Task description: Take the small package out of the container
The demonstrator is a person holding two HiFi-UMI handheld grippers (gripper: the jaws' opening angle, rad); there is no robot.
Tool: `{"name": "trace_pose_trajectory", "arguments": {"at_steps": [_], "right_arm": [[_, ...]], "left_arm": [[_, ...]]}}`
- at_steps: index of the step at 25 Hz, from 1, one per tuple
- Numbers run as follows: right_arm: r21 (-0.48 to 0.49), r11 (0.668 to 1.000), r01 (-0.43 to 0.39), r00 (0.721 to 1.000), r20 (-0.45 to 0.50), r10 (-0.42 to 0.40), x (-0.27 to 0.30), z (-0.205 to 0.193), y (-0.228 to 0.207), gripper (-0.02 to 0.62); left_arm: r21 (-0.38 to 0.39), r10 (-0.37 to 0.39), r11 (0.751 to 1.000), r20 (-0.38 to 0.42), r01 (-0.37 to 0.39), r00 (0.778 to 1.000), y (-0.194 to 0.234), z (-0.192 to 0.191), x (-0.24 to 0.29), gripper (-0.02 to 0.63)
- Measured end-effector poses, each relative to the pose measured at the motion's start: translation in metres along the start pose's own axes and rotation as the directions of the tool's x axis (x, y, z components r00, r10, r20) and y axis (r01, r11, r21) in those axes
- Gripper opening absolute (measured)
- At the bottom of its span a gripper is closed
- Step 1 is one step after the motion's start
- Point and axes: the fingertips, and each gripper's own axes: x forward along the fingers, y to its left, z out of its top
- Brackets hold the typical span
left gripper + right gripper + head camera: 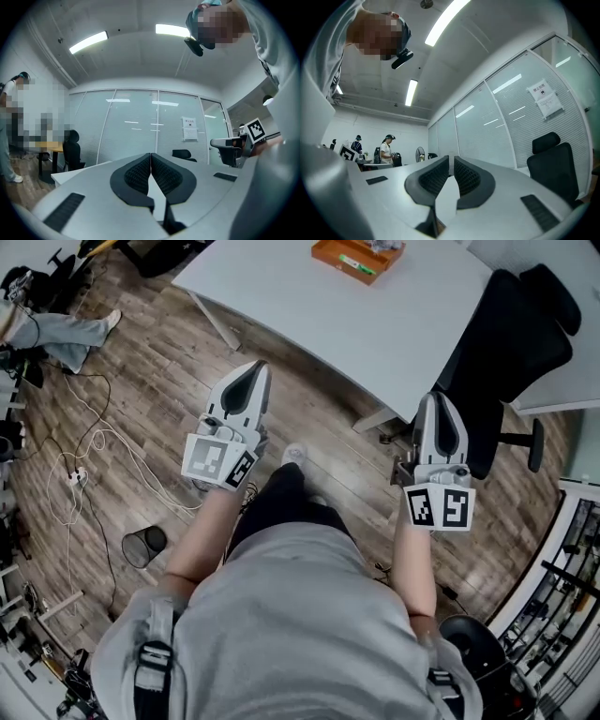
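An orange container (357, 258) sits on the far side of the white table (309, 306), holding a green item and some grey things; I cannot single out the small package. Both grippers are held in front of the person's chest, well short of the table and pointing up and away. The jaws of my left gripper (250, 373) are shut with nothing between them, pads meeting in the left gripper view (151, 155). At the right my right gripper (439, 401) is also shut and empty (451, 160). Both gripper views show only ceiling, glass walls and chairs.
A black office chair (511, 343) stands at the table's right end. Loose cables (84, 456) and a mesh wastebasket (143, 545) lie on the wooden floor at the left. A seated person's legs (66, 331) are at the far left. Shelving (562, 587) lines the right.
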Motion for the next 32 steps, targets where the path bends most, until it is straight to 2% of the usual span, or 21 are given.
{"name": "trace_pose_trajectory", "arguments": {"at_steps": [6,10,13,22,32], "right_arm": [[-0.007,1.0,0.022,1.0,0.007,-0.022,0.117,-0.013,-0.01,0.063],[-0.021,0.999,0.049,0.999,0.001,-0.049,0.173,-0.012,-0.02,0.063],[-0.024,0.998,0.05,0.999,-0.013,-0.05,0.208,-0.017,-0.026,0.063],[-0.003,0.999,0.032,0.999,-0.043,-0.032,0.295,-0.045,-0.091,0.063],[-0.013,0.996,-0.093,0.995,-0.021,0.093,0.388,-0.038,-0.177,0.063]], "left_arm": [[-0.017,-0.034,0.999,-0.004,0.034,0.999,0.084,-0.002,0.088,0.02],[-0.022,-0.096,0.995,-0.002,0.096,0.995,0.113,0.005,0.143,0.02],[-0.03,-0.114,0.993,-0.012,0.114,0.993,0.132,0.003,0.174,0.02],[-0.046,-0.08,0.996,-0.036,0.078,0.996,0.167,-0.024,0.266,0.02],[-0.017,0.016,1.0,0.03,-0.016,0.999,0.176,-0.012,0.381,0.02]]}}
